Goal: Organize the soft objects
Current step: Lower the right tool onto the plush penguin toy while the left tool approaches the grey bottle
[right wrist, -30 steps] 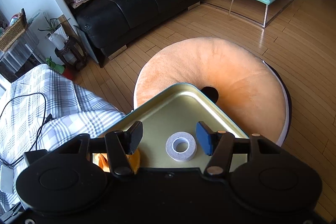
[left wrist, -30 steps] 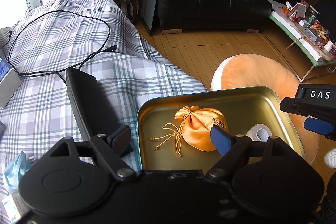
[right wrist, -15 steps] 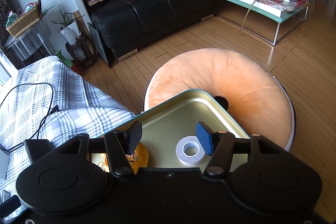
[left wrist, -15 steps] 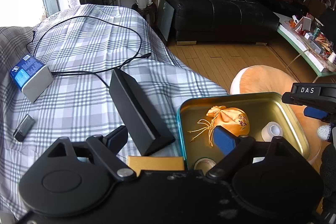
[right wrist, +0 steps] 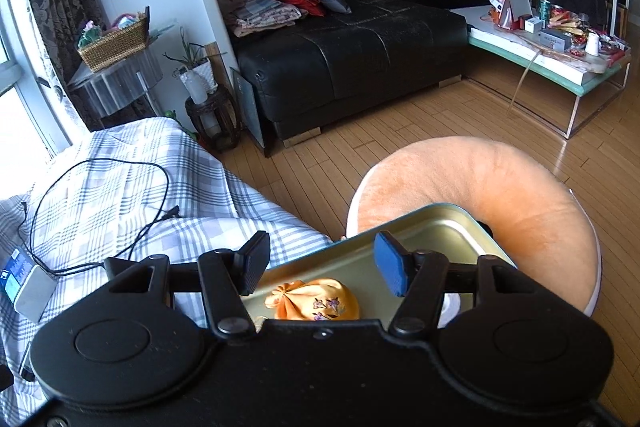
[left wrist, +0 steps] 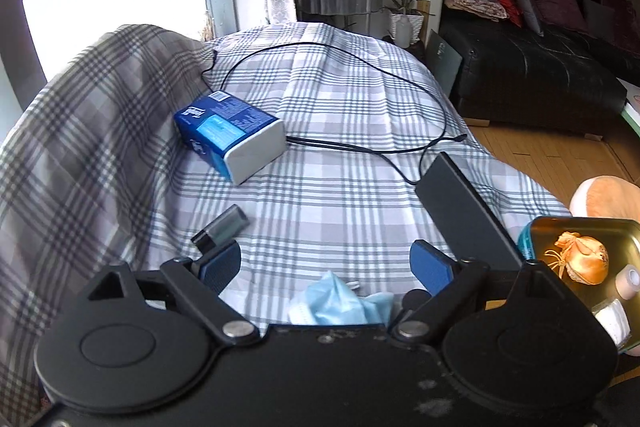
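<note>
1. My left hand-held gripper [left wrist: 325,263] hangs over the plaid bedsheet [left wrist: 320,163] with its blue-padded fingers spread wide and nothing between them.
2. A crumpled light-blue face mask [left wrist: 340,303] lies on the sheet just below the gap of that gripper, at the near edge of my left view.
3. Near the left finger a small grey-and-black device [left wrist: 222,227] rests on the sheet; farther off lies a blue-and-white tissue pack [left wrist: 230,133].
4. A black cable [left wrist: 360,99] loops across the far part of the bed, and a flat black box [left wrist: 464,215] lies at an angle by the right finger.
5. At the right edge of the bed sits a gold metal tin [left wrist: 624,227] with a teal outer wall.
6. Inside the tin lies an orange satin drawstring pouch [left wrist: 584,261], its cords trailing left; a roll of white tape [left wrist: 628,277] sits just to its right.
7. My right hand-held gripper [right wrist: 320,267] hovers over the tin [right wrist: 440,227] with its fingers apart and gripping nothing.
8. In the right view the pouch [right wrist: 314,301] shows between those fingers, low in the gap, small purple flowers stitched on it.
9. Beyond the tin, on the wooden floor [right wrist: 360,147], is a round orange plush cushion [right wrist: 500,195]; the tin's far corner overlaps it.
</note>
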The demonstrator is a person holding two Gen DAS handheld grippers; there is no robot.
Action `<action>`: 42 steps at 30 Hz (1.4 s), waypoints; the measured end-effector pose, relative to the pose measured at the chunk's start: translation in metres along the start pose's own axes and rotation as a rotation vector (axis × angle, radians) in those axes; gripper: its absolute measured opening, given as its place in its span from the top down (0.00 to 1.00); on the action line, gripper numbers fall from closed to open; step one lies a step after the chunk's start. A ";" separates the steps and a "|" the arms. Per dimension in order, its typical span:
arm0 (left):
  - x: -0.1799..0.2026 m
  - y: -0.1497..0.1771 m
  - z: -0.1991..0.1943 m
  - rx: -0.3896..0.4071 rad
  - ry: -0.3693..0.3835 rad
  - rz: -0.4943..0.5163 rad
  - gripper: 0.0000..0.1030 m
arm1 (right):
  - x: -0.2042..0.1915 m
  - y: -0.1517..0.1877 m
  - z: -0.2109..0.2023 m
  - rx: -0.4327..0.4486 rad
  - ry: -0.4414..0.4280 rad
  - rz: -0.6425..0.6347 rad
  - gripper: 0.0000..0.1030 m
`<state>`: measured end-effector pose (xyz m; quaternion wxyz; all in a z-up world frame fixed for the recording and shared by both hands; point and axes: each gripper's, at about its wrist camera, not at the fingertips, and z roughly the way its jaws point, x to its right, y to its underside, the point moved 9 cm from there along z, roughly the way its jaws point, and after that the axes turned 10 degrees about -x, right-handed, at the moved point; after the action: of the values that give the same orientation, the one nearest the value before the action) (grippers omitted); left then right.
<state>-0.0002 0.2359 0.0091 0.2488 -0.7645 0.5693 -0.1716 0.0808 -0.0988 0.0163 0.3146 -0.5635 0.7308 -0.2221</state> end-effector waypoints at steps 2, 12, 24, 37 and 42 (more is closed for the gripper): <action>-0.025 0.004 0.004 -0.011 -0.032 -0.035 0.11 | -0.010 0.000 -0.006 0.050 -0.040 0.000 0.30; -0.093 0.036 0.035 -0.103 -0.110 -0.133 0.09 | -0.078 0.028 -0.001 -0.042 -0.139 -0.241 0.30; -0.116 0.051 0.072 -0.194 -0.139 -0.199 0.09 | -0.169 0.106 -0.004 -0.168 -0.283 -0.583 0.31; -0.123 0.060 0.094 -0.246 -0.126 -0.223 0.09 | -0.205 0.207 -0.017 -0.435 -0.450 -0.992 0.32; -0.123 0.061 0.096 -0.250 -0.120 -0.222 0.09 | -0.202 0.218 -0.013 -0.523 -0.455 -0.990 0.32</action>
<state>-0.0311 0.3574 -0.1020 0.1650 -0.8565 0.4824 -0.0801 -0.0437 0.1535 -0.0798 0.1731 -0.9288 0.3263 -0.0290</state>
